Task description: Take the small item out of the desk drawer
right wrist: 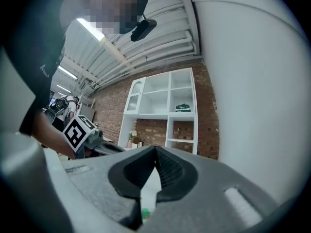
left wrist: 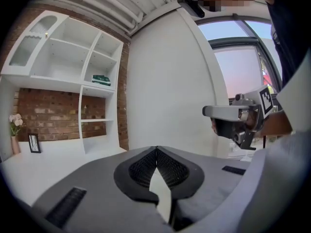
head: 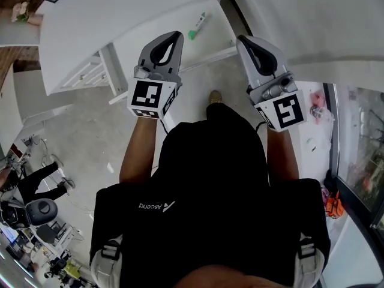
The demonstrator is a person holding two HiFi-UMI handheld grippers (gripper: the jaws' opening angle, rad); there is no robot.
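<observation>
A white desk (head: 90,23) stands ahead of me, seen from above. On its top lies a small white item with a green end (head: 197,25). I cannot make out the drawer. My left gripper (head: 174,36) is raised in front of the desk, its jaws shut with nothing between them. My right gripper (head: 242,40) hangs level with it on the right, also shut and empty. In the left gripper view the jaws (left wrist: 156,150) meet at the tip, with the right gripper (left wrist: 233,116) off to the side. In the right gripper view the jaws (right wrist: 155,149) are closed too.
A white shelf unit (left wrist: 73,57) stands against a brick wall (right wrist: 102,115) behind the desk. A white frame (head: 90,71) sits under the desk's left part. A person (head: 36,182) and an office chair (head: 37,212) are at lower left. A window (head: 363,143) runs along the right.
</observation>
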